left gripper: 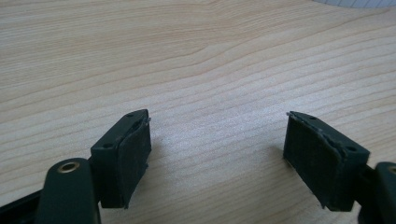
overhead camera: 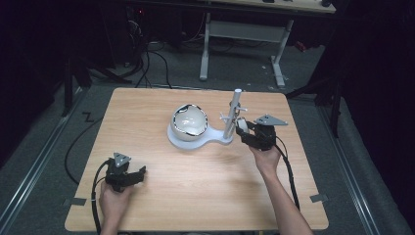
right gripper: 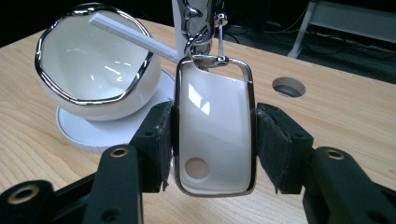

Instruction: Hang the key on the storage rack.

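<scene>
Here the white, chrome-rimmed oblong tag (right gripper: 214,128) hangs by its metal clasp from a hook on the white upright post (overhead camera: 233,115) of the stand, at the table's far right part, and it sits between the jaws of the right gripper (right gripper: 214,144). In the right gripper view the left pad (right gripper: 158,144) lies against the tag's chrome edge while a sliver of gap shows at the right pad (right gripper: 273,147), so the jaws read as slackened rather than clamped: the tag is between them, not pressed. If the clasp is not fully seated on the hook, the tag could slip off and drop onto the white round base (overhead camera: 195,139) as the jaws part; a sideways pull of the hand could also drag the tag, swing it against the post or tip the light stand. The glossy white bowl-shaped dish with a chrome rim (overhead camera: 189,120) stands on that same base just left of the post, near enough for a swinging tag to knock it

The left gripper (left gripper: 217,149) rests well apart at the near left of the light wooden table (overhead camera: 161,196), jaws wide apart over bare wood

The hook itself is cut off at the top of the right gripper view, so whether the clasp is truly caught cannot be told. In the high view the tag is too small to make out
</scene>
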Available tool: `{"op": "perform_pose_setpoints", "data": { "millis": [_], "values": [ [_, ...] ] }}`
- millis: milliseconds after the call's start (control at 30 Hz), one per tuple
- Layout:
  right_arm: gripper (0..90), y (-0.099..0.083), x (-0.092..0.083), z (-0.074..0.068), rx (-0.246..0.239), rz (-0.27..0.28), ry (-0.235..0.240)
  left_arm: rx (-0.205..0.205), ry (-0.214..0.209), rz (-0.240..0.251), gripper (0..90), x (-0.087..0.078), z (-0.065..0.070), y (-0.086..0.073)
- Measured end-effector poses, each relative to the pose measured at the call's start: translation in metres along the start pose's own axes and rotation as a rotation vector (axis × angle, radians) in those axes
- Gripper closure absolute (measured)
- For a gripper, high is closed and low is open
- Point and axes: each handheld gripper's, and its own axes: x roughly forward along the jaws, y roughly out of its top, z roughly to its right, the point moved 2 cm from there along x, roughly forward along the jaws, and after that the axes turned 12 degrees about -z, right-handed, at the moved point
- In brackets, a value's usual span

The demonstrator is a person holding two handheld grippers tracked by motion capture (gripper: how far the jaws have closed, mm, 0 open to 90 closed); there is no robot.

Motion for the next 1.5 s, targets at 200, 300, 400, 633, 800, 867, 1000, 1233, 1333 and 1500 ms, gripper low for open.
{"op": "perform_pose_setpoints", "data": {
  "millis": [200,300,400,633,800,867,1000,1233,1333,1500],
  "values": [
    [42.5,-0.001,0.001,0.001,-0.003,-0.003,0.006,0.000,0.000,0.000,23.6,0.000,0.000,0.000],
    [42.1,-0.001,-0.001,0.000,-0.005,0.002,0.007,0.001,0.000,-0.001,23.6,0.000,0.000,0.000],
    [41.9,-0.001,-0.005,0.001,-0.005,0.011,0.006,0.000,0.000,0.000,23.6,0.000,0.000,0.000],
    [44.9,-0.005,-0.014,0.004,0.006,0.031,0.005,0.002,0.001,-0.001,23.6,0.000,0.000,0.000],
    [47.4,-0.010,-0.023,0.008,0.029,0.046,0.023,0.002,0.001,-0.001,23.6,0.000,0.000,0.000],
    [47.8,-0.011,-0.026,0.010,0.028,0.053,0.022,0.002,0.001,-0.001,23.6,0.000,0.000,0.000],
    [47.7,-0.015,-0.033,0.013,0.039,0.063,0.026,0.002,0.001,-0.001,23.6,0.000,0.000,0.000],
    [47.7,-0.024,-0.046,0.020,0.057,0.069,0.028,0.002,0.001,-0.001,23.6,0.000,0.000,0.000],
    [47.8,-0.025,-0.051,0.021,0.060,0.079,0.026,0.002,0.001,-0.001,23.6,0.000,0.000,0.000],
    [47.9,-0.029,-0.059,0.025,0.072,0.099,0.030,0.002,0.001,0.000,23.6,0.000,0.000,0.000]
  ]
}}
